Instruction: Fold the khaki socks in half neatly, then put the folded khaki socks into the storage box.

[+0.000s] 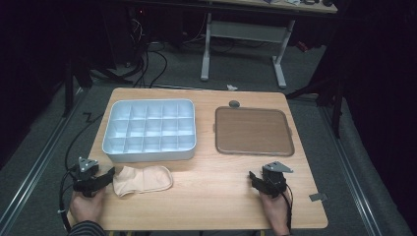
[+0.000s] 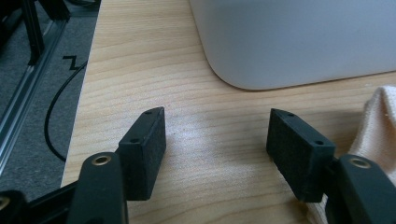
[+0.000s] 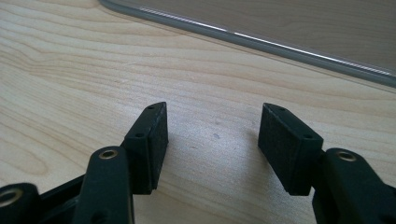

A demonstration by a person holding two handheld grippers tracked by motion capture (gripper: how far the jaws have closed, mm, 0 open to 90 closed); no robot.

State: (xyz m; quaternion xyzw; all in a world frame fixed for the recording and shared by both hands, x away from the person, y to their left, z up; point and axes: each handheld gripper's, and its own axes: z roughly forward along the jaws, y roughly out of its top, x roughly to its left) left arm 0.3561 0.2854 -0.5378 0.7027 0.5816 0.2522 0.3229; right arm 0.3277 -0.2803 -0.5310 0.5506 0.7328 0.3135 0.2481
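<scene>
Sock, pale peach, lies flat on the near left part of the wooden table, just right of the left gripper and in front of the white tray; its heel end points at the jaws

Left gripper: jaws spread wide, nothing between them, bare wood under the gap. In the left gripper view the sock's knit edge sits beside the right-hand jaw, outside the gap; can't tell if it touches the pad. Hand comes in from the bottom edge, striped sleeve cuff visible

Right gripper: also released, jaws apart over bare table, holding nothing, well clear of the sock. Its own view shows only wood grain between the pads, with the brown tray's grey rim just ahead

Farther back: white compartment tray, grid of cells, all look empty, left half of the table. Brown flat tray on the right half, grey rim, nothing on it. Small grey round piece behind it at the far edge

No brand, label or readable writing on anything

Beyond the table: grey floor, cables, white desk frame
</scene>
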